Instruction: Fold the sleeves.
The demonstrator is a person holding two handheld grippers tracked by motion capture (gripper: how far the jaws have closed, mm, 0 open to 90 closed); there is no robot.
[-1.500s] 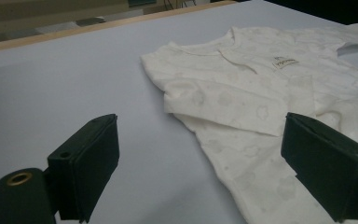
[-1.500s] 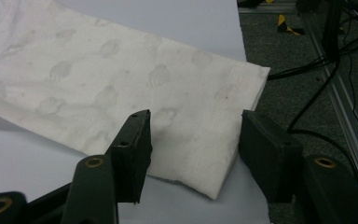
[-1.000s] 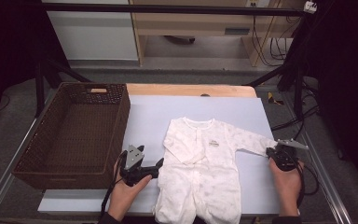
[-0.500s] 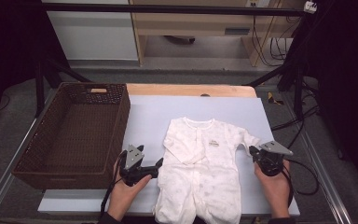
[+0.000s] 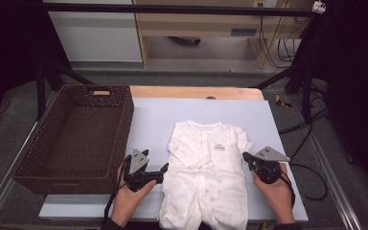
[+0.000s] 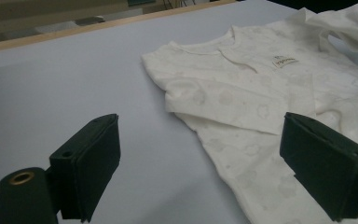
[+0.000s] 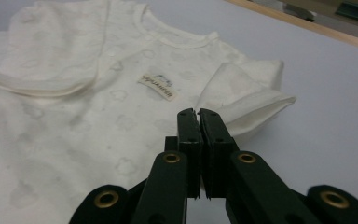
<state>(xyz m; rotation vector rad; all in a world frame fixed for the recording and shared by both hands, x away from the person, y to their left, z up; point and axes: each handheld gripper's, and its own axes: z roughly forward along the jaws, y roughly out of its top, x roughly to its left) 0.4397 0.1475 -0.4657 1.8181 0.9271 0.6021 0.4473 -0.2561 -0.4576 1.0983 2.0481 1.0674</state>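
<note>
Table (image 5: 148,120): pale lilac-grey top with a wooden strip along the far edge.

Wicker basket (image 5: 79,136): dark brown, rectangular, at the left end of the table; a handle slot in its far wall.

Baby romper (image 5: 206,177): cream white with a faint print, lying flat and face up near the middle of the table, neck toward the far edge, legs reaching the near edge. Its left sleeve is folded in across the chest; its right sleeve (image 7: 242,100) is doubled back on itself. A small label (image 7: 158,87) sits on the chest.

Left gripper (image 5: 143,170): held in the person's left hand just left of the romper's waist, its pads spread wide apart with bare table and the garment's edge between them.

Right gripper (image 7: 198,116): held at the romper's right side, pads pressed together on a fold of the right sleeve.
</note>
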